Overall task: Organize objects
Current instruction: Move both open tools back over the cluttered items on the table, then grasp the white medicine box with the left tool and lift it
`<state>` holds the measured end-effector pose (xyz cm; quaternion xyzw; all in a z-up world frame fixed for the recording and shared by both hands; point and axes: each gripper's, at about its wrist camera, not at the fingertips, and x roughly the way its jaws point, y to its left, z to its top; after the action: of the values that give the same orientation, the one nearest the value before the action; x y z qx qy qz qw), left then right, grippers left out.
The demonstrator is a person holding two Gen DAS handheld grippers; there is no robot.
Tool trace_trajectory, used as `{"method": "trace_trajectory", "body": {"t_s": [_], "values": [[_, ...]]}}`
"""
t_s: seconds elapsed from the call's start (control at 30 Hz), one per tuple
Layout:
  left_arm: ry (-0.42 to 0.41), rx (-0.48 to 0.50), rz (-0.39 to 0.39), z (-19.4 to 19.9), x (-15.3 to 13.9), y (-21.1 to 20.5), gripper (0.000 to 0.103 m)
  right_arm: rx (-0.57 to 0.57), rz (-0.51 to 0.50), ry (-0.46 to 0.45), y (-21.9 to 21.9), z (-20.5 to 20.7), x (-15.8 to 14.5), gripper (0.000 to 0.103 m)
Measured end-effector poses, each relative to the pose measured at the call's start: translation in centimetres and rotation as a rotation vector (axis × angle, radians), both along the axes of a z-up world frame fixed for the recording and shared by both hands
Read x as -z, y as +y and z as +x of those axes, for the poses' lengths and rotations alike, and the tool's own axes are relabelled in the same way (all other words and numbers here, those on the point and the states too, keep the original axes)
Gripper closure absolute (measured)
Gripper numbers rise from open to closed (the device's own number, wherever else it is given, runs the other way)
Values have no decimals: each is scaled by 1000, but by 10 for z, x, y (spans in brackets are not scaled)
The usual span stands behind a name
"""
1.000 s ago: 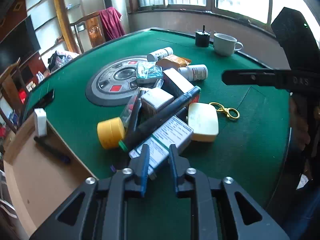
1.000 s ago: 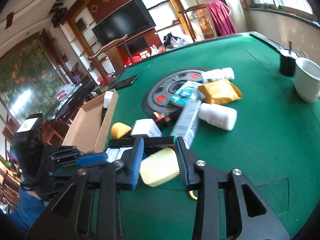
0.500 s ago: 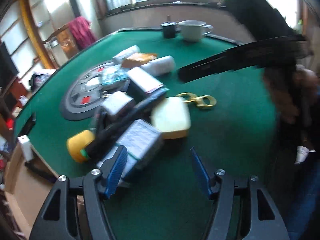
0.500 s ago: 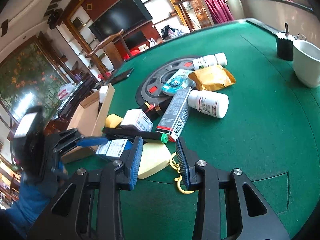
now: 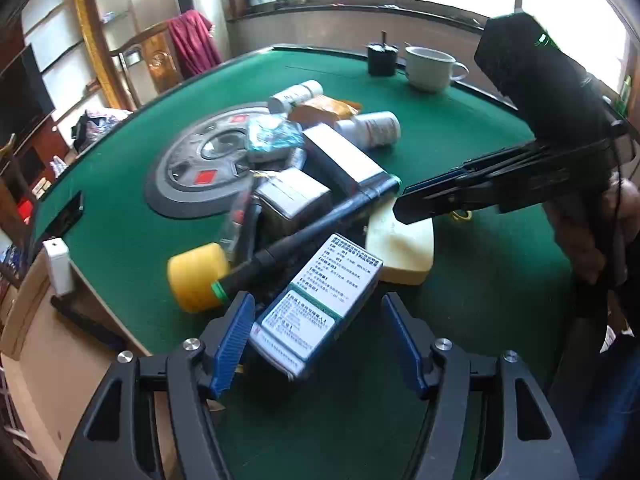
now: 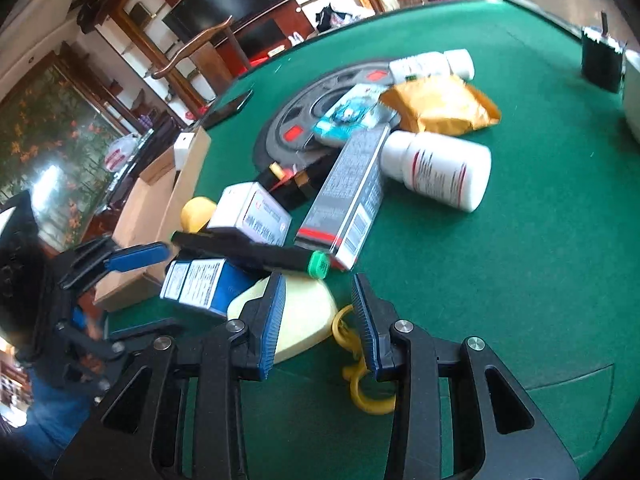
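Grippers: two. The left gripper (image 5: 320,338) stands wide, its blue pads either side of the near end of the blue-and-white medicine box (image 5: 316,304) without pressing it. The right gripper (image 6: 320,320) stands narrow, its pads apart, with the corner of the cream case (image 6: 304,320) and the yellow clasp (image 6: 356,364) between them; no pad presses on either.
Table: one, green felt (image 5: 480,288), with a round grey panel (image 5: 188,168) at its centre.
Pile: heaped from the centre panel toward the near edge.
Boxes: four counted, namely the blue-and-white medicine box nearest the near edge, a small white box (image 6: 252,212), a long grey box with red end (image 6: 348,196), and a cardboard box (image 6: 160,208) beside the table's left edge.
Bottles: two white pill bottles lying on their sides, one large (image 6: 436,168) and one smaller (image 6: 432,64) farther toward the far edge.
Packets: one orange pouch (image 6: 440,108), one teal foil pack (image 6: 348,114).
Markers: one black with green cap (image 6: 256,254), lying across the pile over the medicine box.
Yellow items: one yellow cylinder (image 5: 196,276), the clasp.
Far edge: one white mug (image 5: 430,68), one black holder (image 5: 382,58).
In the way: the marker lies over the far end of the medicine box; the cream case touches it on the right.
Left edge: a black phone (image 5: 66,216) on the felt.
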<state>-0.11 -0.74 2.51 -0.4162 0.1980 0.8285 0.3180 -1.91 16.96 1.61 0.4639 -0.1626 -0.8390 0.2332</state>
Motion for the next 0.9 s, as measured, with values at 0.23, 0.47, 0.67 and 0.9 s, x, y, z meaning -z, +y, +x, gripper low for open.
{"method": "trace_trajectory", "body": {"t_s": [0.23,0.47,0.67,0.9], "values": [[-134,132,15,28,18,17,37,-140,-101,-39,-5,23,-4,56],[-137,-158,31,24,14,-1,59,-195,113,94,-15,37,-28,56],[-97,-293,25,35,13,-21,63,-375,253,186,-45,31,-31,56],[-91,-289,20,41,12,-27,62,-529,420,214,-75,6,-21,53]]}}
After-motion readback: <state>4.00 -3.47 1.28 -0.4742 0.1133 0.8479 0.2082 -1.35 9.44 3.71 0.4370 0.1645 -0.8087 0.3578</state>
